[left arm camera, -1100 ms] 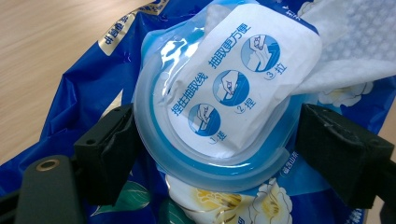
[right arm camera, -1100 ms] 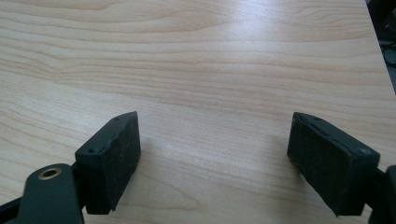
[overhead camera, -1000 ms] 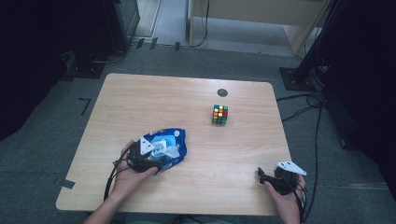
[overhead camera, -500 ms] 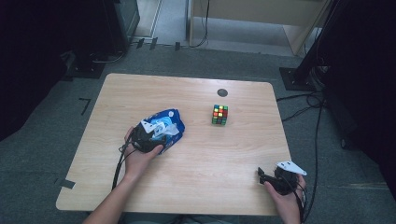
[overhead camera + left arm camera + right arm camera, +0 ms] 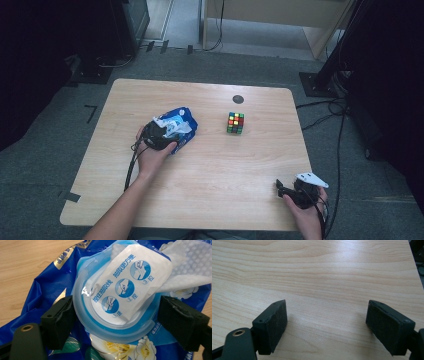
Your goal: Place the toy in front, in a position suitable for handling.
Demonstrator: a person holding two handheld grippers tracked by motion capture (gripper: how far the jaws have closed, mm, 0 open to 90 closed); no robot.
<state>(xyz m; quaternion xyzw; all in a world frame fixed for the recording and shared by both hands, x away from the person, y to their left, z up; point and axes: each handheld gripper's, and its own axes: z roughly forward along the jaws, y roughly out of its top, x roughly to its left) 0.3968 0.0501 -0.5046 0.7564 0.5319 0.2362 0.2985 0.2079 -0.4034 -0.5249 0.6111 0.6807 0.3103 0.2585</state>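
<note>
A crumpled blue wet-wipe packet (image 5: 181, 121) with a clear round lid (image 5: 85, 302) and a white instruction flap (image 5: 125, 282) lies left of the table's middle. My left gripper (image 5: 170, 134) is shut on it, and its two pads (image 5: 61, 317) press the lid's rim from both sides. A white wipe (image 5: 185, 267) sticks out past the flap. My right gripper (image 5: 280, 187) rests open at the near right corner, with bare wood between its pads (image 5: 274, 322).
A colourful puzzle cube (image 5: 235, 122) stands right of the packet. A small dark round disc (image 5: 238, 99) sits near the far edge of the wooden table (image 5: 240, 170). Cables trail on the grey floor at the right.
My left hand has carried the packet away from the near edge toward the table's middle, a little to the right. The right gripper has stayed put.
</note>
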